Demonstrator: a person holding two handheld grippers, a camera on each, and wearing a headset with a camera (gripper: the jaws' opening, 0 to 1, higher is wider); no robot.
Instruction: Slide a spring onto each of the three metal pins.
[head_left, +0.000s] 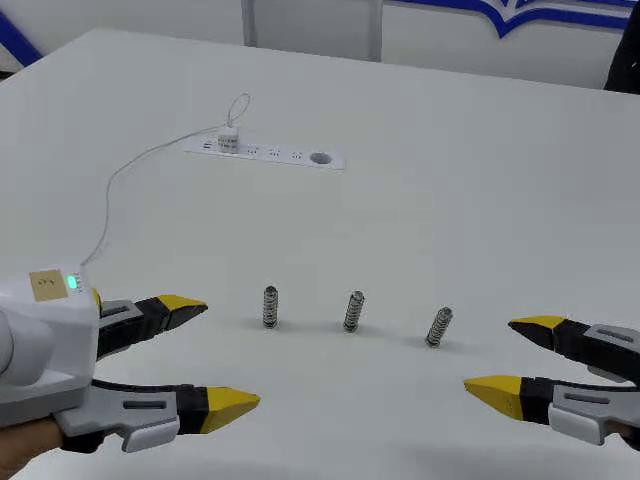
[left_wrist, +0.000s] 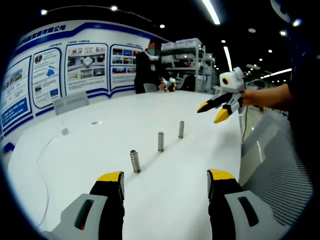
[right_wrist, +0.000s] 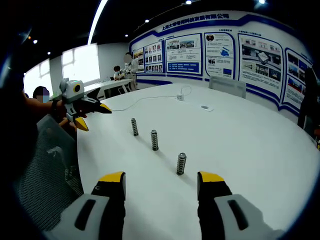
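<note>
Yellow-tipped black fingers (head_left: 226, 402) of both grippers spread wide, holding nothing.
The grey-and-white left gripper (head_left: 231, 351) and the matching right gripper (head_left: 488, 353) are held above the white table (head_left: 480, 180), tips turned toward each other, jaws well apart and empty. Between them, clear of both, three short upright metal pins (head_left: 355, 297) stand in a row, each sheathed in a coiled grey steel spring: the left spring (head_left: 270, 308), the middle spring (head_left: 353, 314) and the right spring (head_left: 438, 329), the last two leaning slightly. Farther back lies a flat white power strip (head_left: 290, 156) with a small white plug (head_left: 229, 138) in it, and a thin white cable (head_left: 112, 190) runs from it toward the near left.
</note>
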